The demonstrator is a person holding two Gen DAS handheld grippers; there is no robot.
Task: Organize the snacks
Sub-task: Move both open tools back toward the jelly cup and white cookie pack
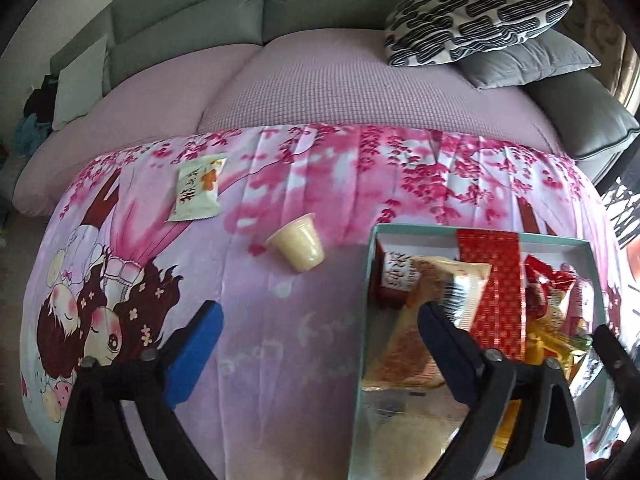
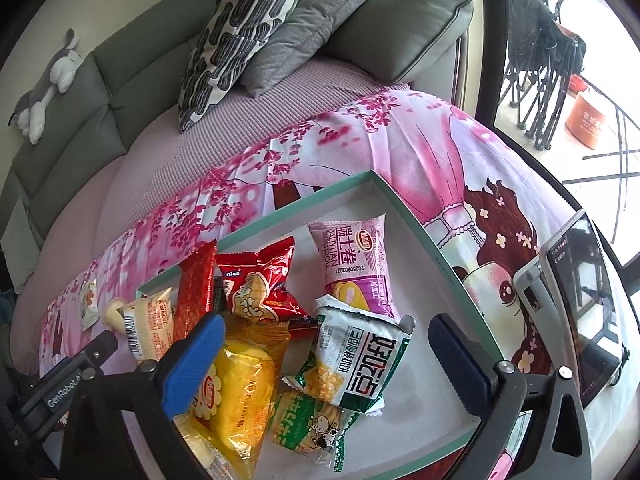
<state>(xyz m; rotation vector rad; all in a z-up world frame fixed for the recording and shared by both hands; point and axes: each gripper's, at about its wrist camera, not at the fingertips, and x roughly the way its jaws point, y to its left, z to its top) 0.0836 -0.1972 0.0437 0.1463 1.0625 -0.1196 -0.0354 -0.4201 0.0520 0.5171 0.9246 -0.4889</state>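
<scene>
A teal-rimmed white box (image 2: 416, 216) on the pink printed blanket holds several snack packets. Among them are a pink roll packet (image 2: 356, 264), a green and white packet (image 2: 356, 364), a yellow cake packet (image 2: 236, 396) and a red packet (image 2: 256, 284). My right gripper (image 2: 326, 354) hangs open over the box, nothing between its fingers. My left gripper (image 1: 320, 338) is open above the blanket at the box's left rim (image 1: 368, 308). Outside the box lie a cream jelly cup (image 1: 298, 246) on its side and a white packet with orange print (image 1: 198, 186).
A patterned black-and-white cushion (image 1: 472, 20) and a grey cushion (image 1: 524, 62) lie at the sofa's back right. A phone on a stand (image 2: 580, 304) sits right of the box. A plush toy (image 2: 44, 84) rests on the sofa back. A window is on the right.
</scene>
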